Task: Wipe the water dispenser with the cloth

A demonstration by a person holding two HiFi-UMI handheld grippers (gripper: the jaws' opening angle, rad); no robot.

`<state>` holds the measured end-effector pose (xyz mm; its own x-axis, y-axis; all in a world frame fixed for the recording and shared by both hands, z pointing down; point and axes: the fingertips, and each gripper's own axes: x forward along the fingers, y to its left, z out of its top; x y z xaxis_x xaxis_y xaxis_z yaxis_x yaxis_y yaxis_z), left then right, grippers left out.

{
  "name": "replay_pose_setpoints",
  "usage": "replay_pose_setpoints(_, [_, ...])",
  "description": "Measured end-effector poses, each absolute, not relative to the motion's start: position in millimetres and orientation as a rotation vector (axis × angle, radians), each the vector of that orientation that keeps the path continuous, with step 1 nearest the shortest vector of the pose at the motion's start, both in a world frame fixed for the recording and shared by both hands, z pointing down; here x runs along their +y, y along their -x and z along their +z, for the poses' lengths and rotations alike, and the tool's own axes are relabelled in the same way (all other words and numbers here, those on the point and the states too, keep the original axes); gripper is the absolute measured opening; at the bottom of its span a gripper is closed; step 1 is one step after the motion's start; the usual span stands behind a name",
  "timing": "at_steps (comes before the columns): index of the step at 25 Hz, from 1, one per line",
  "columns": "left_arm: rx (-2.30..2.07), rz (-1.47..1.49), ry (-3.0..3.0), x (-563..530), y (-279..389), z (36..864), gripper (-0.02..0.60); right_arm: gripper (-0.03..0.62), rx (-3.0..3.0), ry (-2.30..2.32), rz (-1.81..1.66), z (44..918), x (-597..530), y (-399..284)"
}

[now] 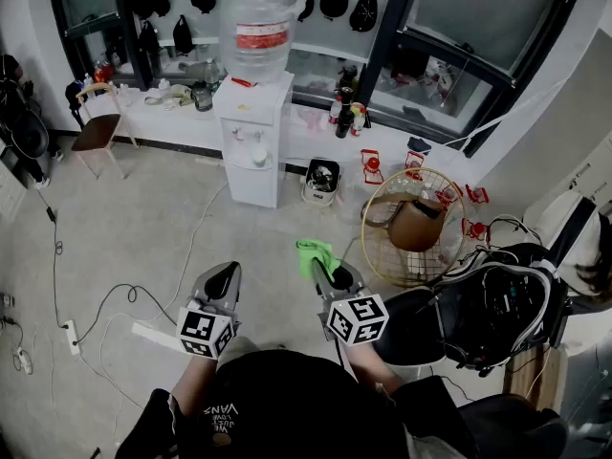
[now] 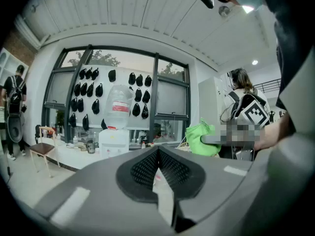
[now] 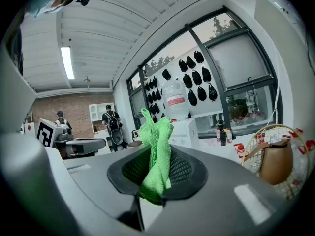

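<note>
Wood-framed with a brown seat, a chair [image 1: 98, 127] stands against the back wall, well to the left of the water dispenser [image 1: 253, 137]. The dispenser is a white cabinet standing on the grey floor below the windows, and a clear bottle [image 1: 260, 17] with a red label sits upside down on top of it. A white power strip [image 1: 69, 336] lies on the floor far in front of the dispenser and to its left.

The left gripper [image 1: 225, 275] is held well in front of the dispenser, pointing toward it. Its jaws are pressed together with nothing between them.

Just to the right of it, also well short of the dispenser, the right gripper [image 1: 330, 271] has its jaws clamped on the green cloth [image 1: 313, 252]. The cloth is bunched between the pads and sticks out past the tips. It does not touch the dispenser.

A small pot-like appliance [image 1: 322, 180] sits on the floor just right of the dispenser's base. Farther right of the dispenser stands a round gold wire basket [image 1: 382, 256] holding a brown bag [image 1: 418, 223]. A black office chair [image 1: 478, 314] stands beyond that, far to the dispenser's right.
</note>
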<state>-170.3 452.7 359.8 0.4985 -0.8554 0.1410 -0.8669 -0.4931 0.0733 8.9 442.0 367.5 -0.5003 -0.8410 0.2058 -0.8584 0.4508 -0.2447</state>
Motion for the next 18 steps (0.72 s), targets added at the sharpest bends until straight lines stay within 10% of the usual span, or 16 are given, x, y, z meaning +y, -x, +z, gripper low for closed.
replay_pose_setpoints(18, [-1.422, 0.160, -2.620, 359.7, 165.0, 404.1, 0.002, 0.080, -2.616, -1.591, 0.535, 407.6, 358.4, -14.6])
